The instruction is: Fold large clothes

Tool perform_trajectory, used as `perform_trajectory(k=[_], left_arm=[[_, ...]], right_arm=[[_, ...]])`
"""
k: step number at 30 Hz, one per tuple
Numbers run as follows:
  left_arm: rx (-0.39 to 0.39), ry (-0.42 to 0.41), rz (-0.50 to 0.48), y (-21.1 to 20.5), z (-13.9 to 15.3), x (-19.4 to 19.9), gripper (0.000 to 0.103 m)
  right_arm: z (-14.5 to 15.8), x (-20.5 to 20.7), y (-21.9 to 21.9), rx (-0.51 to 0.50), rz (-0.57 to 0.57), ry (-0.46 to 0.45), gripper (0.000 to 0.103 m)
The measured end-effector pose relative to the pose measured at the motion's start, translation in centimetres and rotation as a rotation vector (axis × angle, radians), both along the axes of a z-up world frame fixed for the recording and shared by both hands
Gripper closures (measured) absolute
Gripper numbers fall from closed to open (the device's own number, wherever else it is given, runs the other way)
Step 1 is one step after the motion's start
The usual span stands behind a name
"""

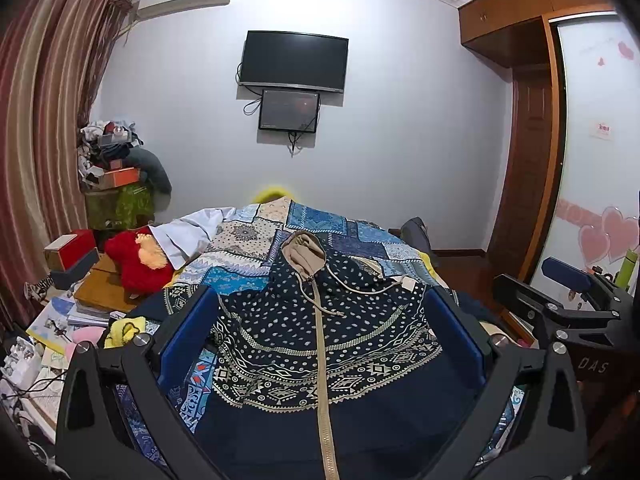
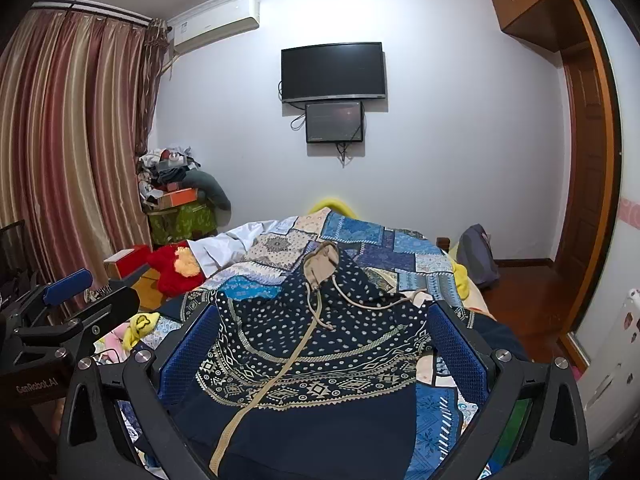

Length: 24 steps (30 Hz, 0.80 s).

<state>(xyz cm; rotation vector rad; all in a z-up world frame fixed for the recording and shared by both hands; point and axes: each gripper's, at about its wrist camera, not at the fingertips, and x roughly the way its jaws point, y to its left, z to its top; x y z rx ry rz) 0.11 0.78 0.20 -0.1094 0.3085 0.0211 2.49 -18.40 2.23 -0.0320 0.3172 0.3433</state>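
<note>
On bed [image 1: 320,220], hooded jacket [image 1: 320,320] lay spread face-up, zipper closed, ready for folding; left gripper [image 1: 320,328] and right gripper [image 2: 324,344] hovered above, fingers released, empty.

A bed [image 1: 320,220] carries everything, covered by a patchwork quilt [image 1: 316,216] in blue, cream and navy squares. Spread flat on the quilt lies a navy zip-up hoodie [image 1: 320,320] with cream dots and geometric bands, its tan-lined hood [image 1: 304,252] toward the far wall and its tan zipper [image 1: 320,340] closed down the middle. A white garment [image 1: 188,232] lies crumpled on the quilt's far left part, touching a red plush toy [image 1: 136,260] at the bed's left edge. Something yellow [image 1: 274,192] shows past the bed's far end.
</note>
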Motion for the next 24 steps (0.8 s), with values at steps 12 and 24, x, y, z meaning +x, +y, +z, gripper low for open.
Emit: perform_trajectory(k=[12, 24], left_arm=[[-0.002, 0.0, 0.0, -0.09, -0.02, 0.17, 0.0], [-0.004, -0.001, 0.006, -0.07, -0.07, 0.18, 0.0]], right_arm=[[0.05, 0.12, 0.01, 0.002, 0.001, 0.006, 0.0], [0.1, 0.23, -0.13, 0.004, 0.002, 0.008, 0.0]])
